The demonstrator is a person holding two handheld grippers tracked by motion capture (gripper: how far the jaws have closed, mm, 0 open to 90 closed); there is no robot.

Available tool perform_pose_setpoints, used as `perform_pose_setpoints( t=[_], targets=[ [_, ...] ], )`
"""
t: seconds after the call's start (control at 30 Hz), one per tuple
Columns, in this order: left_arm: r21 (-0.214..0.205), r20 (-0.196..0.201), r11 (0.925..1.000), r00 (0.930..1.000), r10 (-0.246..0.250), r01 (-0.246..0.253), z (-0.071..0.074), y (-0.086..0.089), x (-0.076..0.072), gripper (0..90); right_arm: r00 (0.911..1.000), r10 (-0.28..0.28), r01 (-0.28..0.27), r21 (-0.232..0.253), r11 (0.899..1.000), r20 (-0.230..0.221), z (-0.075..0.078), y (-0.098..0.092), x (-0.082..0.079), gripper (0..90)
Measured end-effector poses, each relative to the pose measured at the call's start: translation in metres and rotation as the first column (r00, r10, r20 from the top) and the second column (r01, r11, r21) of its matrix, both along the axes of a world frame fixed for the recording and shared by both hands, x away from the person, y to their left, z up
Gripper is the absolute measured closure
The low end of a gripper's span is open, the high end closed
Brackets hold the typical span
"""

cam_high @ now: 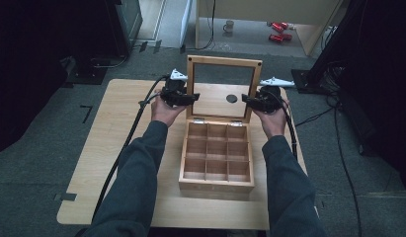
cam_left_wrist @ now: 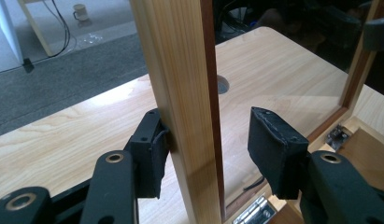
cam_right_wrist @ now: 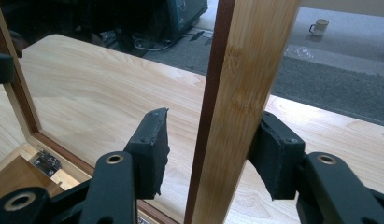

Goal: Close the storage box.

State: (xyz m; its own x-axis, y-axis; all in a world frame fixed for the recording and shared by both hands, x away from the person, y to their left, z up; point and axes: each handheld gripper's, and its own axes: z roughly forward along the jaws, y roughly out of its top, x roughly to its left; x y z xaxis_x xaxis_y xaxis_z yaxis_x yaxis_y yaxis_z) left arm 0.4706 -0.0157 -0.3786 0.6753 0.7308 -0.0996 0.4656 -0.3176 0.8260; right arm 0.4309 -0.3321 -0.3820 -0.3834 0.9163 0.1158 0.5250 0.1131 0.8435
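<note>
A wooden box (cam_high: 216, 183) with several empty compartments stands on the table (cam_high: 116, 128), its glass-windowed lid (cam_high: 223, 60) raised upright. My left gripper (cam_high: 190, 97) straddles the lid's left side rail (cam_left_wrist: 180, 70). It is open: the outer pad (cam_left_wrist: 150, 149) touches the wood, while the inner pad (cam_left_wrist: 273, 149) stands apart on the glass side. My right gripper (cam_high: 251, 100) straddles the right side rail (cam_right_wrist: 248, 56) the same way. Its outer pad (cam_right_wrist: 276, 156) rests against the wood and the inner pad (cam_right_wrist: 150, 149) is off it.
Through the glass a round hole (cam_high: 231, 98) in the tabletop shows. Metal hinges (cam_left_wrist: 255, 210) join lid and box at the back. Cables trail from both grippers over the table edges. On the floor beyond are a mug (cam_high: 228, 25) and red items (cam_high: 278, 30).
</note>
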Motion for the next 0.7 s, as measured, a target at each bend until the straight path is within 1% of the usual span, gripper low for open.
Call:
perform_pose_setpoints(
  t=[0.1, 0.17, 0.2, 0.27, 0.37, 0.43, 0.47, 0.5, 0.53, 0.6, 0.7],
  targets=[
    [-0.001, -0.001, 1.0, 1.0, 0.008, -0.008, 0.0, 0.0, -0.001, 50.4, 1.0, -0.001, 0.001, 0.003, 1.0, 0.002, 0.0, -0.001, -0.001, 50.6],
    [0.005, 0.002, 0.9999, 0.9999, 0.013, -0.013, 0.001, -0.001, -0.002, 52.1, 1.0, -0.003, 0.003, 0.002, 1.0, 0.006, 0.0, 0.0, -0.002, 50.6],
    [0.003, -0.002, 0.9999, 0.9999, 0.015, -0.015, 0.002, 0.0, -0.002, 52.1, 0.9999, -0.006, 0.006, 0.001, 1.0, 0.008, 0.0, 0.0, -0.002, 50.6],
    [-0.002, -0.006, 0.9997, 0.9997, 0.023, -0.023, 0.003, 0.001, -0.004, 55.8, 0.9998, -0.012, 0.012, -0.009, 1.0, 0.018, 0.001, 0.002, -0.006, 50.7],
    [-0.004, -0.004, 0.9998, 0.9998, 0.02, -0.02, 0.004, 0.002, -0.006, 56.9, 0.9997, -0.012, 0.012, -0.005, 1.0, 0.022, 0.001, 0.002, -0.008, 51.1],
    [-0.014, 0.008, 0.9998, 0.9998, 0.017, -0.017, 0.004, 0.004, -0.011, 57.6, 0.9995, -0.01, 0.01, -0.003, 1.0, 0.031, 0.002, 0.002, -0.012, 51.5],
    [-0.014, 0.008, 0.9998, 0.9998, 0.017, -0.017, 0.004, 0.004, -0.011, 57.7, 0.9995, -0.01, 0.01, -0.003, 1.0, 0.031, 0.002, 0.002, -0.012, 51.5],
    [-0.024, 0.014, 0.9995, 0.9997, 0.02, -0.02, 0.003, 0.005, -0.013, 57.7, 0.9995, -0.008, 0.009, -0.004, 1.0, 0.031, 0.002, 0.002, -0.014, 51.6],
    [-0.049, 0.027, 0.9985, 0.9993, 0.024, -0.023, 0.002, 0.007, -0.018, 58.0, 0.9994, 0.001, 0.0, -0.017, 1.0, 0.034, 0.004, 0.001, -0.017, 52.2],
    [-0.061, 0.045, 0.9979, 0.9987, 0.025, -0.022, 0.001, 0.008, -0.024, 58.2, 0.9992, 0.01, -0.009, -0.028, 1.0, 0.038, 0.005, 0.001, -0.021, 52.8],
    [-0.06, 0.066, 0.998, 0.9975, 0.023, -0.019, 0.001, 0.008, -0.031, 57.9, 0.9985, 0.027, -0.025, -0.046, 0.999, 0.048, 0.007, 0.001, -0.029, 53.3]
  ],
)
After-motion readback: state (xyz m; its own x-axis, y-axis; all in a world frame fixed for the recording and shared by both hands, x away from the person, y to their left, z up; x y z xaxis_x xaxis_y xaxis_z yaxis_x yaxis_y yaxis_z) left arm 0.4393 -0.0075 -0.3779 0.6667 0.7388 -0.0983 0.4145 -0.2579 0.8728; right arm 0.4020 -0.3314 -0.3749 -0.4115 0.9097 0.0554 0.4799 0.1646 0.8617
